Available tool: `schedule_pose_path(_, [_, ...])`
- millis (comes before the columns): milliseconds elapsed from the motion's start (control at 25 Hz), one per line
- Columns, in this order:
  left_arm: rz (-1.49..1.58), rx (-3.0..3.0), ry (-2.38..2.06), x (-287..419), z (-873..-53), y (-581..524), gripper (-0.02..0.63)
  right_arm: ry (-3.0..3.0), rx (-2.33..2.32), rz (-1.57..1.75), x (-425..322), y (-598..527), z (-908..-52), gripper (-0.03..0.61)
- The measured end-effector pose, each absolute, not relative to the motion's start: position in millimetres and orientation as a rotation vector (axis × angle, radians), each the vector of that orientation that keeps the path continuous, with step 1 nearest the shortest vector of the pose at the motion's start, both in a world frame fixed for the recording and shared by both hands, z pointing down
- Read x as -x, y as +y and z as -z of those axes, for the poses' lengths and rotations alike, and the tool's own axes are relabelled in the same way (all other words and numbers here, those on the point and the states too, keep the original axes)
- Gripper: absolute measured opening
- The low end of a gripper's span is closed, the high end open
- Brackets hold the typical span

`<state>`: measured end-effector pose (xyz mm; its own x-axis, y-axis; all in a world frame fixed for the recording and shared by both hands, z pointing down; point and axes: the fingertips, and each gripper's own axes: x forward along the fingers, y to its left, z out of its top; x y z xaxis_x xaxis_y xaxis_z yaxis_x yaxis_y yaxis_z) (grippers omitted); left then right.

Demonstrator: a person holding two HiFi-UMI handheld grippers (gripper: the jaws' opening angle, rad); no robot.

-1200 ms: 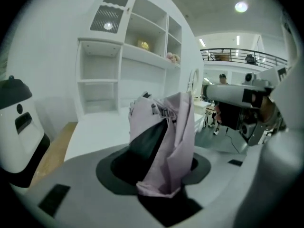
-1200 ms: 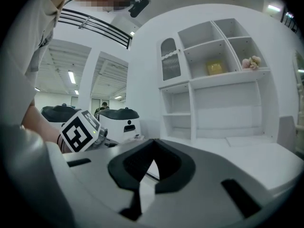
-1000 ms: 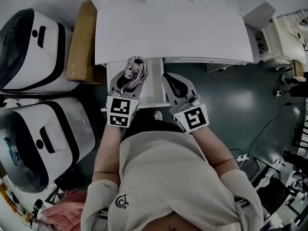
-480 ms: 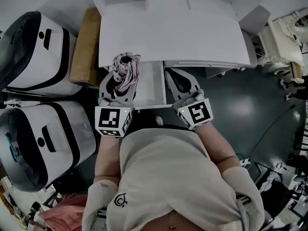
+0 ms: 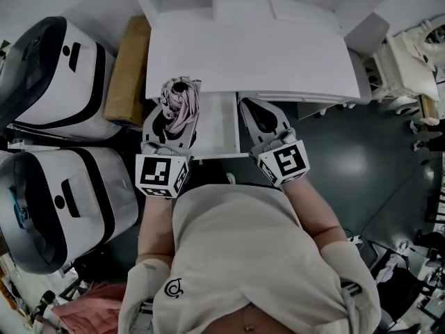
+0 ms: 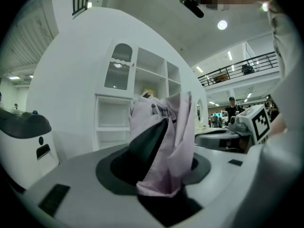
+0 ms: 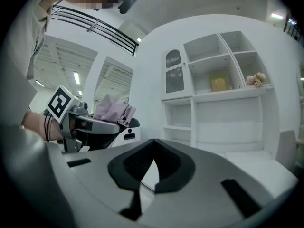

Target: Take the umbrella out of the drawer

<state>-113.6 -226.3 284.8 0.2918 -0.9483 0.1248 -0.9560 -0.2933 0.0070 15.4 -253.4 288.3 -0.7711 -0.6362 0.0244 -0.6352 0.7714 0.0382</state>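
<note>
A folded pink umbrella (image 5: 179, 97) with dark print stands up between the jaws of my left gripper (image 5: 178, 106), which is shut on it. The umbrella hangs over the left edge of the open white drawer (image 5: 220, 127), just below the desk top's front edge. In the left gripper view the umbrella (image 6: 166, 137) fills the gap between the dark pads (image 6: 118, 167). My right gripper (image 5: 252, 107) is to the right of the drawer, shut, with nothing held. In the right gripper view its pads (image 7: 167, 167) meet at the tips, and the left gripper with the umbrella (image 7: 113, 110) shows at the left.
The white desk top (image 5: 250, 54) lies ahead of both grippers. Two large white-and-black machines (image 5: 49, 68) (image 5: 62, 200) and a cardboard box (image 5: 128, 68) stand at the left. Dark floor (image 5: 348, 158) lies at the right. White shelving (image 7: 223, 80) rises behind the desk.
My left gripper has risen and shifted left with the umbrella, carrying it up out of the drawer. The right gripper has lifted slightly beside the drawer.
</note>
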Motion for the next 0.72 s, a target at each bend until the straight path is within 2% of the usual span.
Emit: schedule_pose_path(720, [-0.152,-2.534,-1.737,99,-283,-219,0.216,-2.913,-1.103,-0.104,-14,-253,-298,0.005])
